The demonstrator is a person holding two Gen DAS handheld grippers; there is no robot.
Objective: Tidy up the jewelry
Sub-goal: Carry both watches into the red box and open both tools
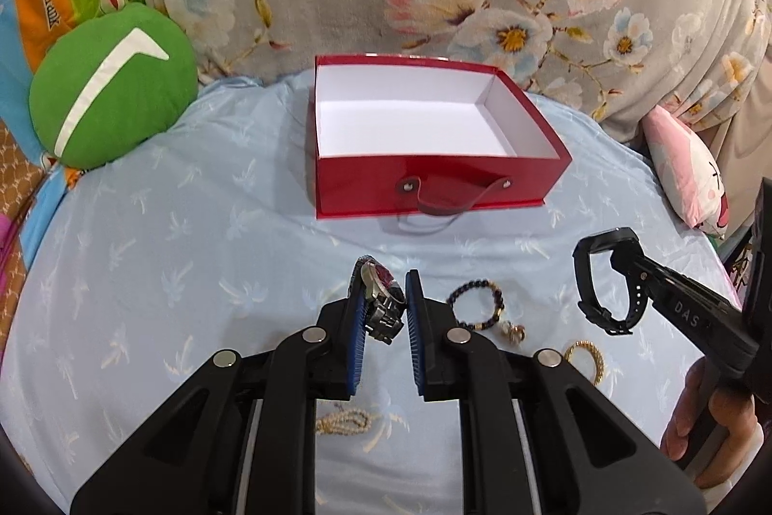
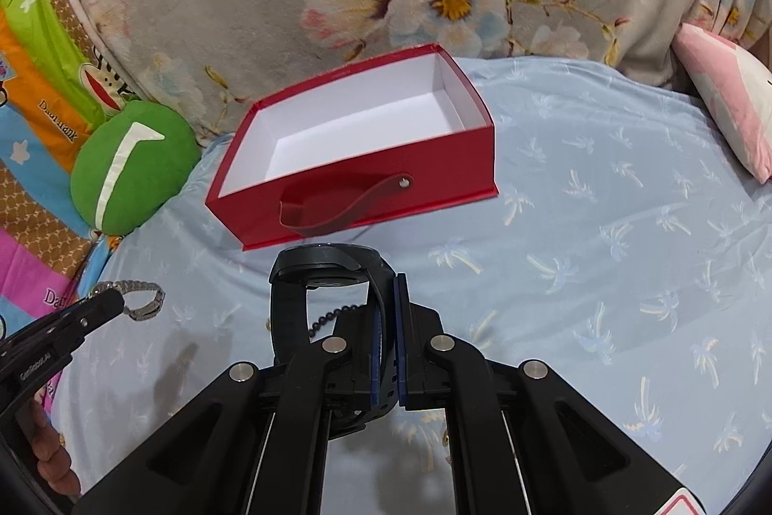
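An open red box [image 1: 434, 182] with a white inside stands on the light blue sheet; it also shows in the right wrist view [image 2: 366, 196]. My left gripper [image 1: 383, 298] is shut on a silver metal watch [image 1: 381, 302], held above the sheet in front of the box. The right wrist view shows that watch [image 2: 140, 298] at the left. My right gripper [image 2: 388, 302] is shut on the strap of a black watch [image 2: 318, 273], held just in front of the box. The left wrist view shows the black watch [image 1: 605, 278] at the right.
On the sheet lie a dark bead bracelet [image 1: 475, 302], a gold ring-shaped piece [image 1: 586, 358] and a pearl strand [image 1: 342, 423]. A green round cushion [image 1: 111, 85] sits left of the box, a pink pillow [image 1: 685, 172] at the right, floral fabric behind.
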